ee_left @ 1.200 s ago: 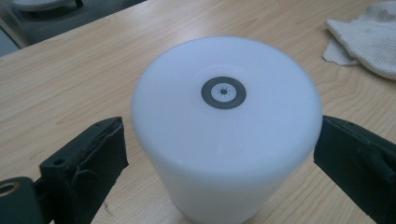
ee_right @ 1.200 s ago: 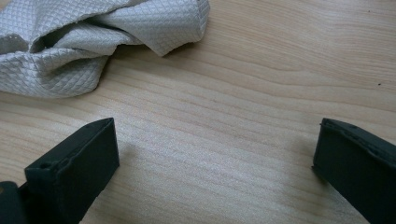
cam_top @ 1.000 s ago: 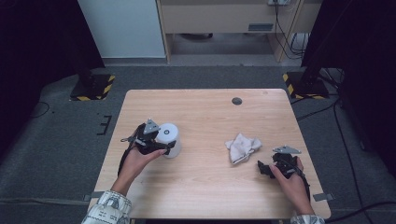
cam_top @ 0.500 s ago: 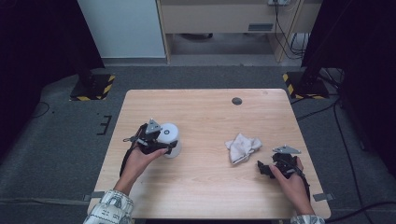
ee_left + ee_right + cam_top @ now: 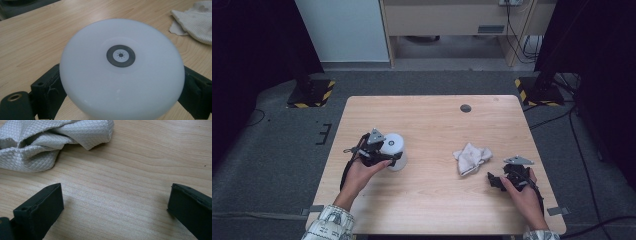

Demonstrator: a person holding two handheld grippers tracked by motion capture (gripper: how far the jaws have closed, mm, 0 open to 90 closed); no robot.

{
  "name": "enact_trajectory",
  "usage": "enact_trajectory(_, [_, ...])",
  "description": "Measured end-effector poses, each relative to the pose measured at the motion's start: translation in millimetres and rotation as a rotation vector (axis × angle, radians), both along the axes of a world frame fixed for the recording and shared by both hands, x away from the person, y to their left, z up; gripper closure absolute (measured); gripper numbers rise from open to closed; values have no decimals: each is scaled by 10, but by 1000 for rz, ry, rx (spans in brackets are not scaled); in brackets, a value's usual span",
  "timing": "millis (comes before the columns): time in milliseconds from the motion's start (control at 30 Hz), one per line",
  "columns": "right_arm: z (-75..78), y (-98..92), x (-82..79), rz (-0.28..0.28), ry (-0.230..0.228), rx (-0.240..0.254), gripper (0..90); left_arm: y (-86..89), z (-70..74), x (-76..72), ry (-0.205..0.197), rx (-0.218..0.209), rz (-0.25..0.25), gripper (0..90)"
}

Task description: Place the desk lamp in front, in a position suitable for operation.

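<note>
From the high view, a light wooden tabletop carries a white round object on its left part, with the left tool closed around its sides and held by the person's left hand. A crumpled whitish cloth lies right of the middle. Near it, toward the right front edge, the right tool rests low over the wood in the right hand, apart from the cloth. A small dark disc sits near the far edge of the tabletop.

In the left gripper view, the white round object rises between the two black jaws, each pressed against one flank: the tool is clenched on it. Its flat top bears a dark ring mark at the centre. The cloth lies at the upper right, well apart from the object.

In the right gripper view, the right tool stands released, its jaws spread wide with bare wood between them. The quilted cloth lies ahead and to the left of the jaws, touching neither.
</note>
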State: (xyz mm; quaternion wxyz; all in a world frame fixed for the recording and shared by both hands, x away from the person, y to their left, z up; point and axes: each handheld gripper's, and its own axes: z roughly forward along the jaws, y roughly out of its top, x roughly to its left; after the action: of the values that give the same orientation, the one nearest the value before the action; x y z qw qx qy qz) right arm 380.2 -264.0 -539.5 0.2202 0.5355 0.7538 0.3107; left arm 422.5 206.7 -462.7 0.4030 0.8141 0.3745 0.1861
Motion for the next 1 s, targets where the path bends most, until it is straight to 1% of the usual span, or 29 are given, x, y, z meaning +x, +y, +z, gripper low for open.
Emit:
enact_trajectory(200, [0, 2, 0, -1, 0, 1, 4, -72, 32, -49, -9, -6, -23, 82])
enact_trajectory(400, [0, 2, 0, 0, 0, 0, 4, -197, 72, -122, -12, -6, -59, 82])
enact_trajectory(433, [0, 2, 0, -1, 0, 1, 4, -236, 83, -147, -10, -13, -71, 81])
enact_trajectory(467, [0, 2, 0, -1, 0, 1, 4, -236, 83, -147, -10, -13, -71, 82])
enact_trajectory(500, [0, 5, -1, -1, 0, 1, 4, -297, 101, -186, -6, -27, -89, 82])
enact_trajectory(533, [0, 5, -1, -1, 0, 1, 4, -297, 101, -186, -6, -27, -89, 82])
enact_trajectory(733, [0, 11, -1, 1, 1, 3, 5, -547, 166, -332, -9, -31, -165, 82])
enact_trajectory(800, [0, 12, -1, 1, 1, 3, 4, -682, 181, -407, -10, -23, -204, 82])
enact_trajectory(833, [0, 11, -1, 2, 1, 3, 4, -682, 181, -407, -10, -23, -204, 82])
enact_trajectory(1000, [0, 14, -1, 1, 2, 4, 5, -905, 188, -534, -6, -23, -261, 82])
